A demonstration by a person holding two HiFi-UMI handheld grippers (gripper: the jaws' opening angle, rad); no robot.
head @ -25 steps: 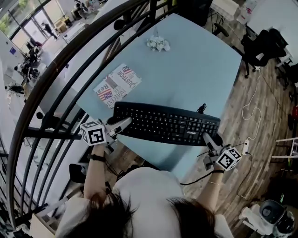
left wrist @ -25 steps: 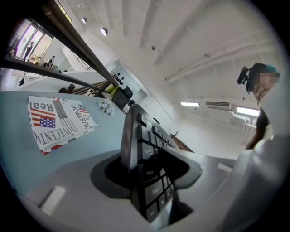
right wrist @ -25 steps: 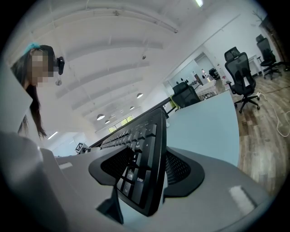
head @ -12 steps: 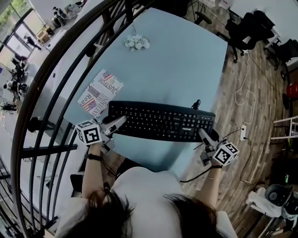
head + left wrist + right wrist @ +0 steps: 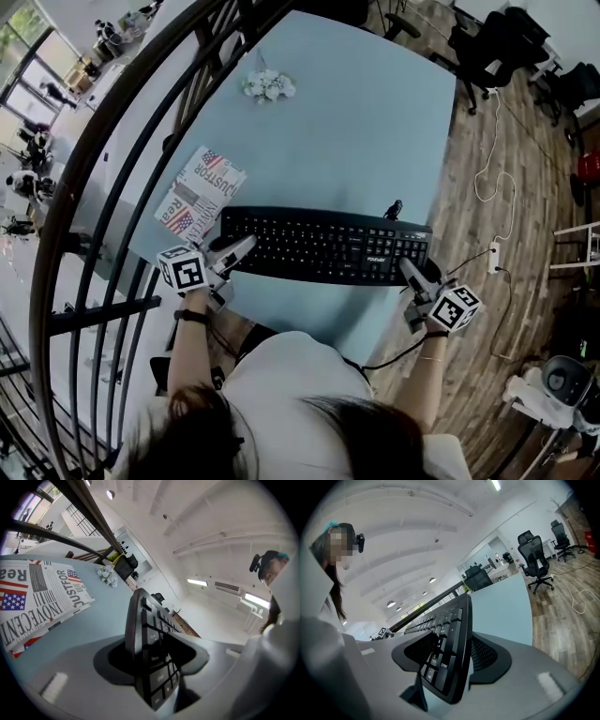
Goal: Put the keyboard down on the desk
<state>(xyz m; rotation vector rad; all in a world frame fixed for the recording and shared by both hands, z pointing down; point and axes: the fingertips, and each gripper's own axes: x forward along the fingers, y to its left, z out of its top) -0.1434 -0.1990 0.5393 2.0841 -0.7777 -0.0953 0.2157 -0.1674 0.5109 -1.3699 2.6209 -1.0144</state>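
Note:
A black keyboard point(image 5: 323, 246) spans the near part of the light blue desk point(image 5: 356, 122), held at both ends. My left gripper point(image 5: 239, 249) is shut on its left end; in the left gripper view the keyboard point(image 5: 145, 639) stands edge-on between the grey jaws. At the other end my right gripper point(image 5: 410, 272) is shut on it, and the right gripper view has the keyboard's point(image 5: 447, 653) number-pad end clamped between the jaws. Whether the keyboard rests on the desk or hangs just above it I cannot tell.
A printed newspaper point(image 5: 199, 192) lies on the desk left of the keyboard, close to my left gripper. Small white flowers point(image 5: 266, 85) sit at the far side. A small black figure point(image 5: 395, 208) stands just behind the keyboard. Dark railings point(image 5: 112, 169) curve along the left; office chairs point(image 5: 497, 52) and cables lie right.
Both grippers have carried the keyboard a little leftward and down toward the desk. The grips are unchanged.

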